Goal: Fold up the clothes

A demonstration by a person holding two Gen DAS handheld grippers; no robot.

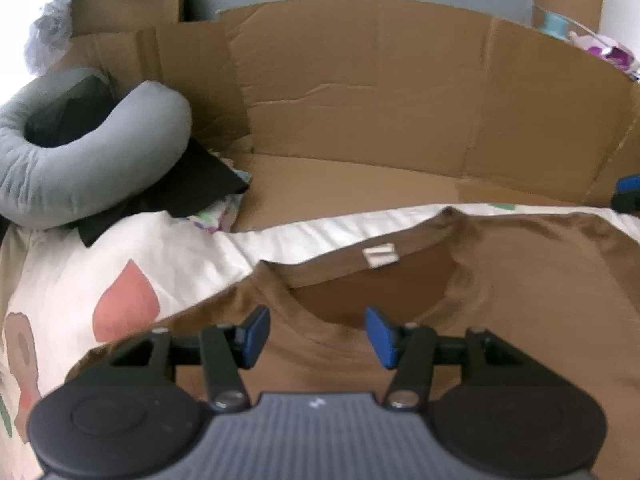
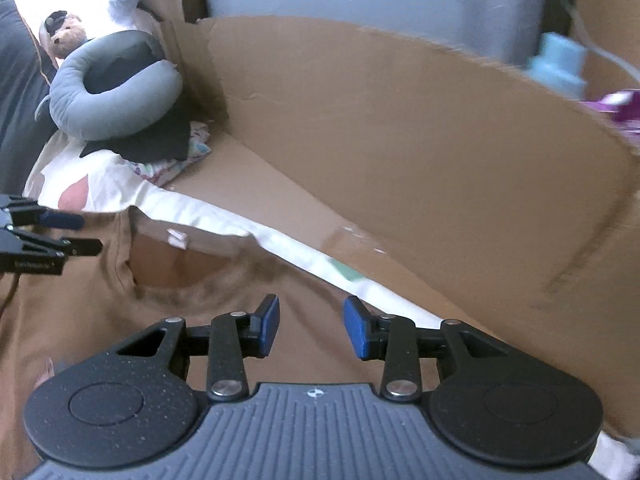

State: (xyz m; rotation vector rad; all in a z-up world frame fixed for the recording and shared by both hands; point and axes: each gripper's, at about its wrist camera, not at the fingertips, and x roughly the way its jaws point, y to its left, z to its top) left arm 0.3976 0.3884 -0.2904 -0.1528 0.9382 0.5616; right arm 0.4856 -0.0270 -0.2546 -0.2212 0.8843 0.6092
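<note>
L gripper [image 1: 316, 334], R gripper [image 2: 310, 328]: jaws wide, empty, over brown tee [image 1: 500, 280].

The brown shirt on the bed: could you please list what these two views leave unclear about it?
- Left wrist view: the shirt below the chest is hidden by the left gripper; its sleeve is cut off at the right edge.
- Left wrist view: the neck label is too blurred to read.
- Right wrist view: the hem is covered by the right gripper.
</note>
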